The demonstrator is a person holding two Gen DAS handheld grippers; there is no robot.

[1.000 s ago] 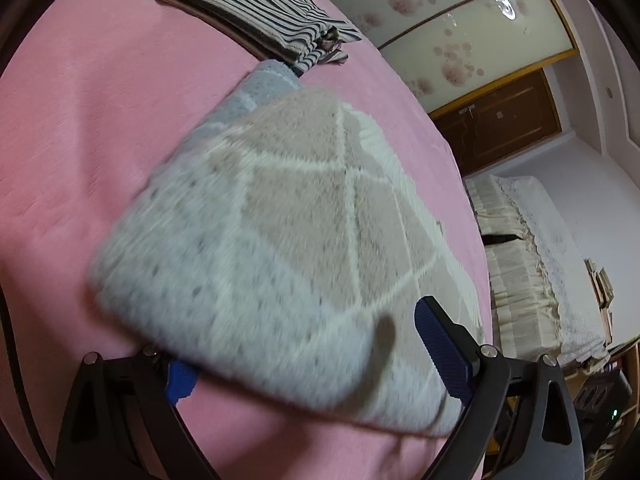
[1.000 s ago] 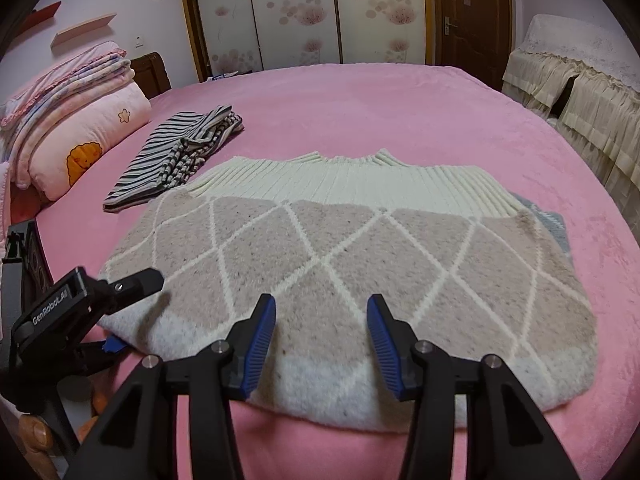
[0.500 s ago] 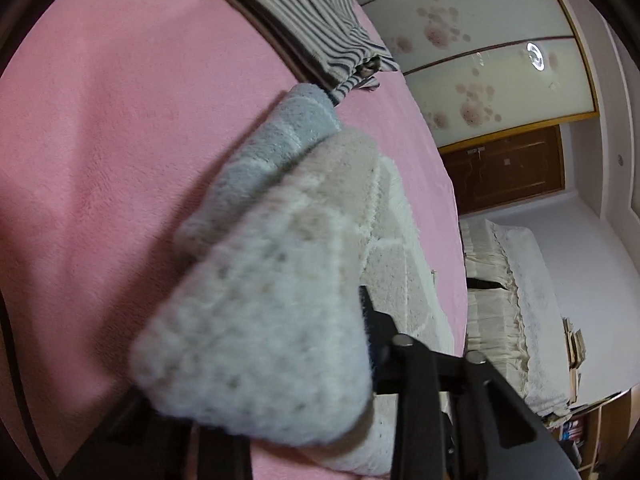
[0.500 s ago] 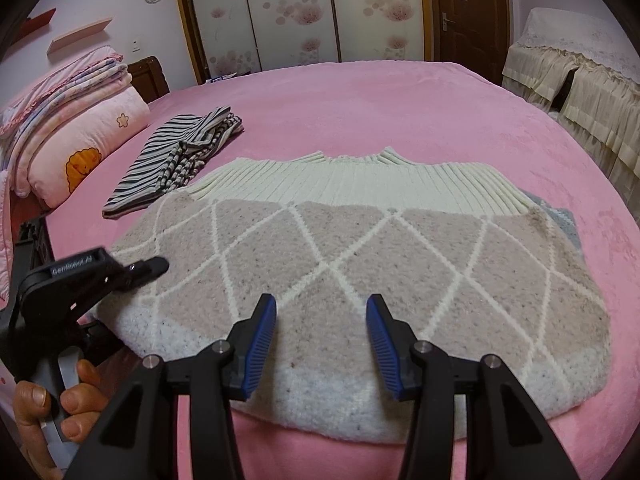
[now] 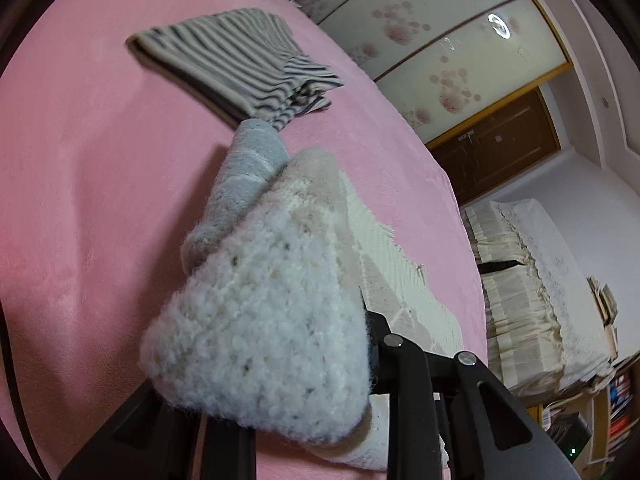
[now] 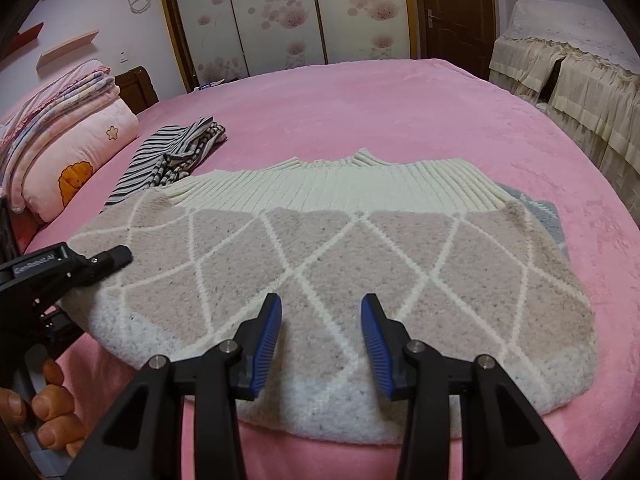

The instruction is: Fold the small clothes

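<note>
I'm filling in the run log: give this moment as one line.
left gripper: closing on sweater corner, lifted | right gripper: closing, pads apart above hem | striped garment: folded beyond

A bed covered by a pink plush blanket fills most of both views. At its head, on the left in the right wrist view, a pink pillow printed with an orange animal is seen, with folded quilts stacked on it. Behind the bed, sliding wardrobe doors patterned with pink blossoms are shown, and a dark wooden door beside them. On the right, furniture is draped in cream lace cloth.
</note>
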